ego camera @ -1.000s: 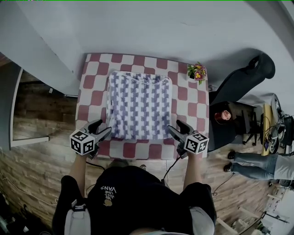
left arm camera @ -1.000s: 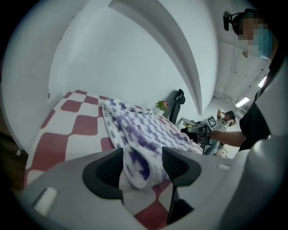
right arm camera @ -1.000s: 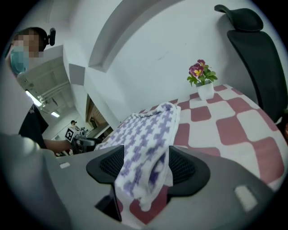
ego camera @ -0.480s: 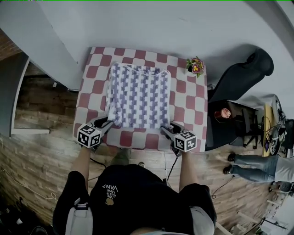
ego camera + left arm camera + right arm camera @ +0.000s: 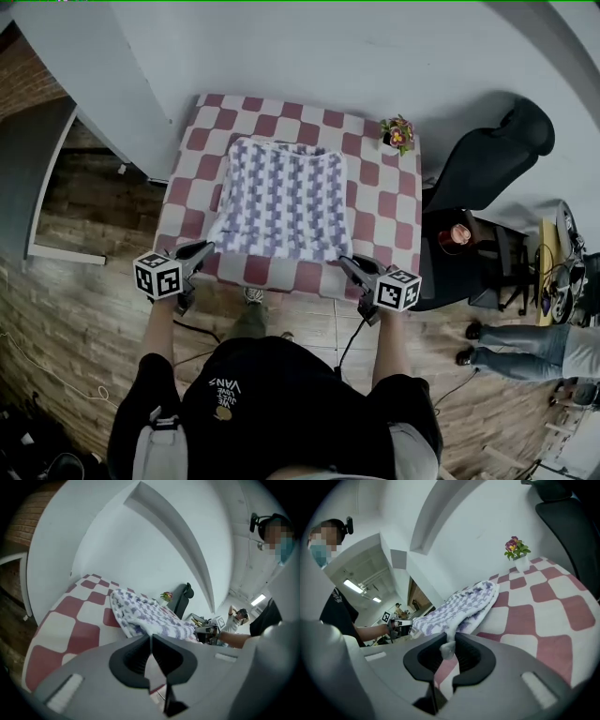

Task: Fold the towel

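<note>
Near towel (image 5: 281, 199) corners now drawn outward, edge stretched wide.
My left gripper (image 5: 201, 251) and right gripper (image 5: 350, 268) have just closed, each pinching nubby lilac-white weave above the checked tablecloth (image 5: 380, 211).

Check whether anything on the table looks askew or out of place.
Nothing is spilled or damaged. Only the towel looks uneven: its near corners are drawn outward, where the left hand-held gripper and the right hand-held gripper have just closed on them. The flower pot stands upright.
</note>
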The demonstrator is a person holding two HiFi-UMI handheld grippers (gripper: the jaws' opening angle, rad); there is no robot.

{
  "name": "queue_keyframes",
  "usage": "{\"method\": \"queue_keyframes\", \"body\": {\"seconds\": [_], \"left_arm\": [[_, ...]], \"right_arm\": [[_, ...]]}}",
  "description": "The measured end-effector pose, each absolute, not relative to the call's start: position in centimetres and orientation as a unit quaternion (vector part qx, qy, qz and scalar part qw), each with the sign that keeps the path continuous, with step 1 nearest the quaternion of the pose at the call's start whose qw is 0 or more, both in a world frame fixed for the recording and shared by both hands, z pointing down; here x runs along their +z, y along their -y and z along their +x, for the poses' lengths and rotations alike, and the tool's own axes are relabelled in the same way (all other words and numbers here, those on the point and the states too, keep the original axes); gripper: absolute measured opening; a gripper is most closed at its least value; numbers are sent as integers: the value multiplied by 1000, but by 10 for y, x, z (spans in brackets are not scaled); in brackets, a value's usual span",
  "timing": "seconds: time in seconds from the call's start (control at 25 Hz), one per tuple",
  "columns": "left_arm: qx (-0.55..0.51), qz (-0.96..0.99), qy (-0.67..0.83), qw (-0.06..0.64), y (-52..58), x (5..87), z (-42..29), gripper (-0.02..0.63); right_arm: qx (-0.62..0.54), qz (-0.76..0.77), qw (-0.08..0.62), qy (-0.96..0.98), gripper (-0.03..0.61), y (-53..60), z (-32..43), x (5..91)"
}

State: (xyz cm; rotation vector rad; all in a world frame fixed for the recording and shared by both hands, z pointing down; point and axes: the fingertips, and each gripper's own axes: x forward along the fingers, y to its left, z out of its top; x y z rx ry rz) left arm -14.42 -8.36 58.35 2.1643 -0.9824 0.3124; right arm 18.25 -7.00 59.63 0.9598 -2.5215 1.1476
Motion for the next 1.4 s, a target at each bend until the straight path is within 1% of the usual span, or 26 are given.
{"method": "queue_keyframes", "body": {"seconds": [0.08,0.24,0.32,0.6,0.84,1.08,1.28,1.4], "left_arm": [[116,846,383,352,62,566,-142,18],[114,854,426,276,15,531,-136,18],[114,852,432,271,-10,524,-132,18],[134,845,425,295,-93,525,-131,18],[130,847,412,308,-115,524,-131,18],[130,850,396,322,-86,529,-131,18],[108,845,375,365,-32,539,-134,18],[103,840,363,391,8,548,-137,18]], "right_arm": [[381,307,100,866,54,47,184,582],[345,302,66,886,52,6,192,549],[341,298,59,890,52,-12,196,539],[336,257,80,903,52,-82,195,521],[337,255,87,902,52,-107,194,519],[370,270,71,886,52,-81,197,524],[410,289,40,864,52,-25,195,532],[435,297,41,849,52,11,192,543]]}}
